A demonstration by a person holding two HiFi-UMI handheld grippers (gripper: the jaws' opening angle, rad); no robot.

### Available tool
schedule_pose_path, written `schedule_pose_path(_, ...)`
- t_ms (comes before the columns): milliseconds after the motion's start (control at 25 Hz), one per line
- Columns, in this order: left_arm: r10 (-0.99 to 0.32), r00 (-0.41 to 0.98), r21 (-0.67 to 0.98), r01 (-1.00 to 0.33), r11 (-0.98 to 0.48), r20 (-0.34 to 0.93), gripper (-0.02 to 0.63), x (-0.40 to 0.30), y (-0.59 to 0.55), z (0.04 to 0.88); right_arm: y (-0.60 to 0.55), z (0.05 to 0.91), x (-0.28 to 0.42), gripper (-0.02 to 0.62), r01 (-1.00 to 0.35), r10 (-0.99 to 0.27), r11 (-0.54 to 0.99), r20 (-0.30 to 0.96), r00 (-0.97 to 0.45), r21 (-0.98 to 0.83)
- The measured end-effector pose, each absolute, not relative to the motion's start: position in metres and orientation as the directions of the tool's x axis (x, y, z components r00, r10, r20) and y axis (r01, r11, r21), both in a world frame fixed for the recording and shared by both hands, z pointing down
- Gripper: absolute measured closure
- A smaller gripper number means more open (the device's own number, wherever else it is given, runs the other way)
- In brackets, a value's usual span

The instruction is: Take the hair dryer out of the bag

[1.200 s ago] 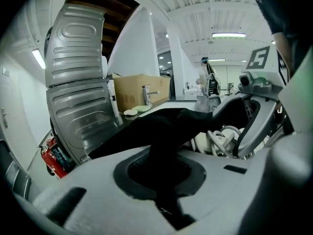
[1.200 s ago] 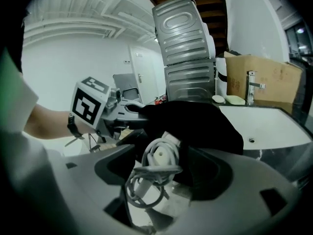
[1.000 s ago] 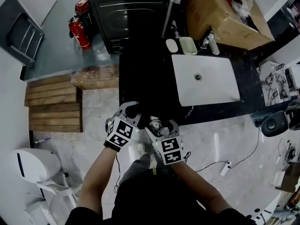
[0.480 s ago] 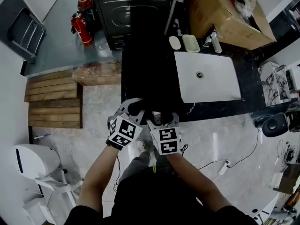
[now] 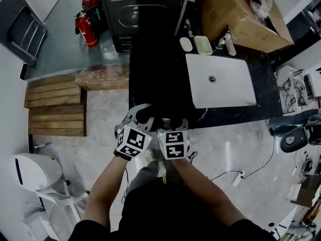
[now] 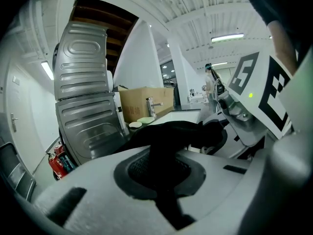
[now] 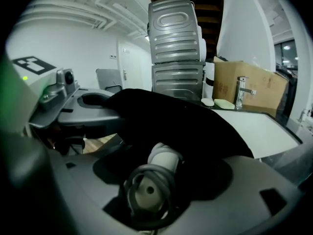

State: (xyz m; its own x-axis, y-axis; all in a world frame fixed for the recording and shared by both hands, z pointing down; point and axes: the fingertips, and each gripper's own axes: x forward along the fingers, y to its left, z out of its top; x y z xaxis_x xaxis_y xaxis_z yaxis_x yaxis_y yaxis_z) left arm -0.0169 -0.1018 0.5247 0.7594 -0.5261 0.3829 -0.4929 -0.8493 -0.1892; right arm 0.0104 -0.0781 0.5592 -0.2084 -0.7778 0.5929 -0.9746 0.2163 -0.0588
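Note:
A black bag (image 7: 171,119) lies on the dark counter (image 5: 150,74) near its front edge. My left gripper (image 6: 164,180) is shut on a fold of the bag's black fabric (image 6: 173,131). The white hair dryer (image 7: 159,168), with its grey cord wound round it, sticks out of the bag's mouth. My right gripper (image 7: 151,192) is shut on it. In the head view both grippers sit side by side at the counter's edge, the left gripper (image 5: 142,113) just left of the right gripper (image 5: 173,125). The marker cubes hide the dryer there.
A white sink (image 5: 220,82) is set in the counter to the right, with soap dishes (image 5: 195,44) and a tap behind it. A cardboard box (image 5: 241,11) and a dark washing machine (image 5: 140,9) stand at the back. Fire extinguishers (image 5: 85,26) and wooden pallets (image 5: 55,112) are on the left.
My right gripper has shifted left, closer to the left gripper, and turned squarer to the counter. The dryer's white end seen before is now hidden under its cube. The left gripper stayed put.

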Motion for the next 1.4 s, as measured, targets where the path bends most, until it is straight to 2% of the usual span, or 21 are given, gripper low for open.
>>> schedule_pose_path(560, -0.557, 0.751, -0.174, -0.532, -0.828, 0.354, 0.571, -0.019, -0.107, 0.523, -0.087, 0.580, 0.009, 0.261, -0.955, -0.694, 0.285, 0.670, -0.262, -0.079)
schedule_pose_path(760, -0.565, 0.742, -0.171, -0.543, -0.822, 0.361, 0.571, -0.023, -0.108, 0.526, -0.086, 0.574, 0.006, 0.318, -0.930, -0.676, 0.353, 0.661, -0.326, -0.098)
schedule_pose_path(1400, -0.527, 0.749, -0.177, -0.502, -0.847, 0.401, 0.571, -0.028, -0.105, 0.531, -0.075, 0.567, 0.010, 0.316, -0.882, -0.647, 0.400, 0.604, -0.465, -0.251)
